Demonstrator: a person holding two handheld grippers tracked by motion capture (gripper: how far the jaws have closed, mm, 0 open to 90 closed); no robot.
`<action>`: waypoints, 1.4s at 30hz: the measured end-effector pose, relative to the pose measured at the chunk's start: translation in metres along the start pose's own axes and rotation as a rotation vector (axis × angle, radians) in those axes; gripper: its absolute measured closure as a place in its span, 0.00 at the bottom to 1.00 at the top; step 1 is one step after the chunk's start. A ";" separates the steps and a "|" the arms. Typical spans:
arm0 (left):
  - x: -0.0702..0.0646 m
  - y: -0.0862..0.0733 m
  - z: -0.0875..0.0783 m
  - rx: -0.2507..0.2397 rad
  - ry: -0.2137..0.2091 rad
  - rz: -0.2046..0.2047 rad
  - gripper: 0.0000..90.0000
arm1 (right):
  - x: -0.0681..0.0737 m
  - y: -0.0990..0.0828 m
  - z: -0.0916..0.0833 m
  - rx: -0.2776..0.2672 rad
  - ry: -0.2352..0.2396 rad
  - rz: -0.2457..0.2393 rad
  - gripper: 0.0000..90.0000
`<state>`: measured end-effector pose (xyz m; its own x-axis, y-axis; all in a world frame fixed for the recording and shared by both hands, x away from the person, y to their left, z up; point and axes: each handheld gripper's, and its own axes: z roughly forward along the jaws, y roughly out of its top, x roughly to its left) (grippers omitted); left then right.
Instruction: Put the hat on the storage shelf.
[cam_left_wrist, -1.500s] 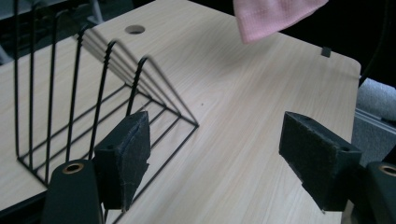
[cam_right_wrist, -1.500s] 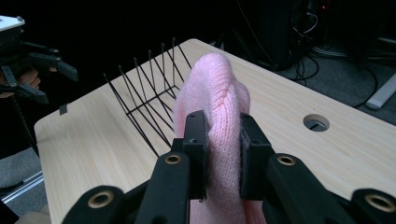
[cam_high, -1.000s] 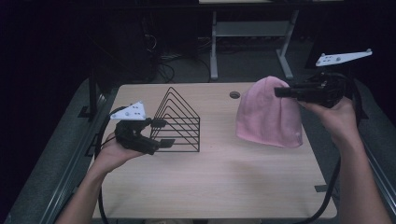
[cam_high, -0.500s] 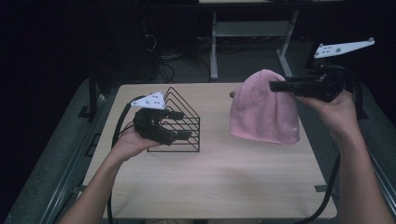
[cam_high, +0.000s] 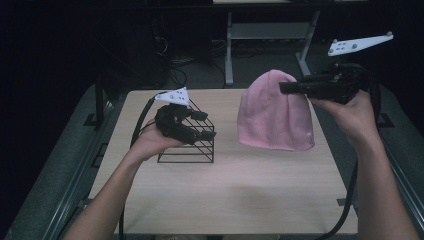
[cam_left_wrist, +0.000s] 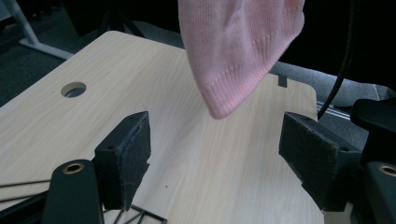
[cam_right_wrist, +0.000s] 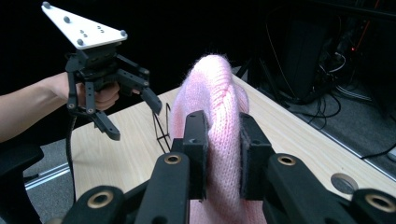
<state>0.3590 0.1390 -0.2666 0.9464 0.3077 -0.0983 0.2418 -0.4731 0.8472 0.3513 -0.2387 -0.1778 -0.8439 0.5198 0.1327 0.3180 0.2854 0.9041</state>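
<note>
A pink knitted beanie (cam_high: 275, 117) hangs above the wooden table (cam_high: 240, 200), its crown pinched in my right gripper (cam_high: 285, 88), which is shut on it. The right gripper view has both pads pressed into the beanie (cam_right_wrist: 215, 140). My left gripper (cam_high: 205, 126) is open, held over a black wire rack (cam_high: 192, 147) at the table's left. Its two pads (cam_left_wrist: 126, 149) stand wide apart in the left gripper view, empty, with the beanie's ribbed hem (cam_left_wrist: 233, 88) hanging beyond them. The left gripper (cam_right_wrist: 133, 119) also appears far off in the right gripper view.
A round cable hole (cam_left_wrist: 73, 89) sits in the tabletop near the back edge. Cables trail from both grippers. Behind the table stand a grey metal frame (cam_high: 270, 35) and dark equipment with wires on the floor.
My left gripper has moved right and a little up, now over the wire rack. My right gripper has lifted the beanie higher off the table.
</note>
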 end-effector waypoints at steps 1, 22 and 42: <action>0.001 0.002 0.001 0.002 0.001 0.006 0.28 | 0.000 0.001 0.001 -0.005 0.003 -0.002 0.85; 0.008 0.021 0.040 0.004 -0.127 -0.026 0.37 | 0.016 0.022 0.005 -0.032 0.061 -0.045 0.85; 0.014 0.022 0.034 0.009 -0.116 -0.035 0.89 | 0.016 0.028 0.016 -0.061 0.079 -0.053 0.85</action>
<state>0.3844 0.1046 -0.2668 0.9557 0.2265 -0.1882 0.2766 -0.4710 0.8377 0.3539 -0.2092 -0.1567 -0.8911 0.4393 0.1135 0.2472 0.2605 0.9333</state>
